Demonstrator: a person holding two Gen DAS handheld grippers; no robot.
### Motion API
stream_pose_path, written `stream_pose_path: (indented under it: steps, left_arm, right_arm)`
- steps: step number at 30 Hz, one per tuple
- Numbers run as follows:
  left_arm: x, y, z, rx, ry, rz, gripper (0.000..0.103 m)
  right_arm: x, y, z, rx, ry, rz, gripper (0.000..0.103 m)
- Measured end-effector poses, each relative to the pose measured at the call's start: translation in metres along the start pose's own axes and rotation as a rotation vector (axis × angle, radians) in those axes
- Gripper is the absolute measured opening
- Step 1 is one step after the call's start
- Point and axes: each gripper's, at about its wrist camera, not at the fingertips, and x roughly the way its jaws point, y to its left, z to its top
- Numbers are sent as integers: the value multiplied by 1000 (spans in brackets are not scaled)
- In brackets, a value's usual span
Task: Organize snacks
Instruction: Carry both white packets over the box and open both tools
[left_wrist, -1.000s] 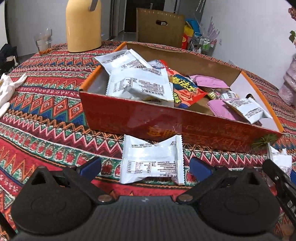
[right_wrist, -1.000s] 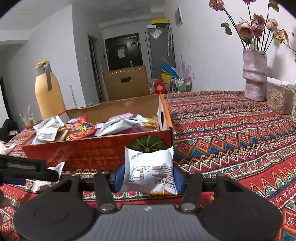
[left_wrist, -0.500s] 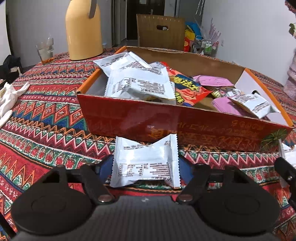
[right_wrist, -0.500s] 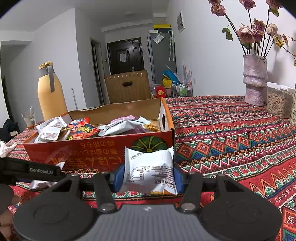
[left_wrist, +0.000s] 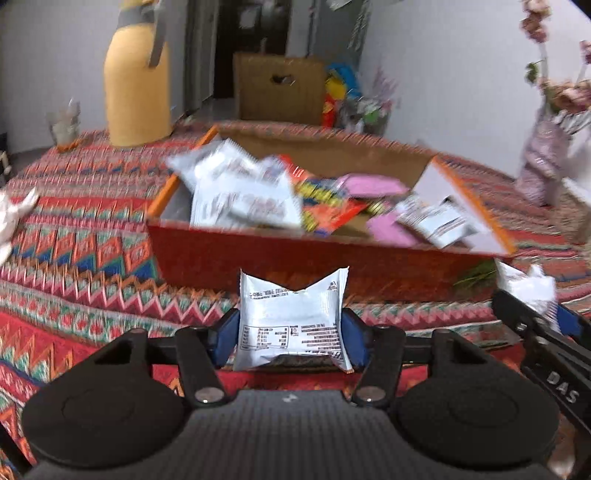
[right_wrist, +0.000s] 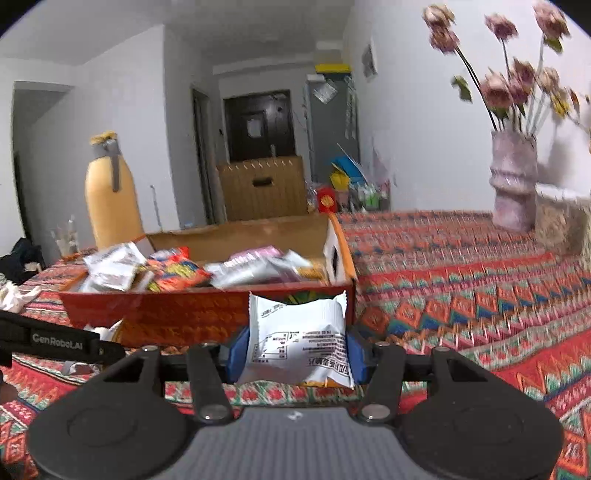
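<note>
Patterned tablecloth, snack box, gripped packets

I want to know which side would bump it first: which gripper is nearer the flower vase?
Right. The right gripper sits by the snack box's end nearest the vase; the left gripper works farther along the box's front wall, with the right gripper between it and the vase.

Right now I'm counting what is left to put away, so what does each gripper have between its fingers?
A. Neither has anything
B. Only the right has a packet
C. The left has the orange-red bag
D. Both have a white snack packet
D: the left gripper is closing on a white packet, and the right gripper clamps another white packet.
</note>
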Motion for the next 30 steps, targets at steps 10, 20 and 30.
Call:
stream_pose_path:
  steps: [10, 20, 30]
  left_arm:
    - [-3, -4, 66, -5, -120, 10, 61]
    - [33, 7, 99, -28, -138, 79, 88]
    - [6, 18, 85, -21, -185, 84, 103]
  right_arm:
    - [44, 22, 65, -89, -36, 20, 53]
    - [109, 15, 77, -78, 55, -2, 70]
    - [74, 4, 68, -17, 32, -6, 103]
